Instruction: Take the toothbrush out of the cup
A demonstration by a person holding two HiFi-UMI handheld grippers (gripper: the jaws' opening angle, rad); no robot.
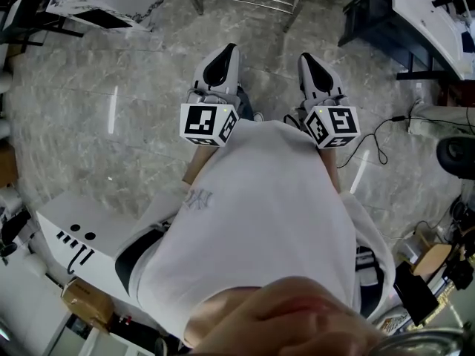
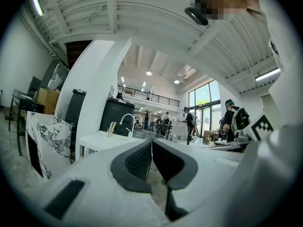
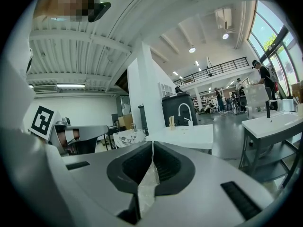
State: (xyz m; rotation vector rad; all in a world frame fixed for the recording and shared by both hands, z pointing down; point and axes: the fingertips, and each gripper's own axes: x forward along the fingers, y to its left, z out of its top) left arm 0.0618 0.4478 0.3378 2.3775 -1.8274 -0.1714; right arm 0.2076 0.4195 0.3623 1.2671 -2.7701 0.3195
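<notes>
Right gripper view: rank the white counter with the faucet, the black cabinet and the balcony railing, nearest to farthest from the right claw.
1. White counter, centre, just ahead of the right claw.
2. Black cabinet, directly behind the counter.
3. Balcony railing, upper right, far across the hall.

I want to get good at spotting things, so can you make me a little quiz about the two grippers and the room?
1. True or false: the left gripper has its jaws wide apart.
2. Pick one: what does the right gripper hold? A) a spoon B) nothing C) a ball
3. Fill the gap: on the white table ahead of the right gripper stands a curved white ____.

Key:
1. False. The jaws are closed together.
2. B. The jaws are shut with nothing between them.
3. tap
</notes>
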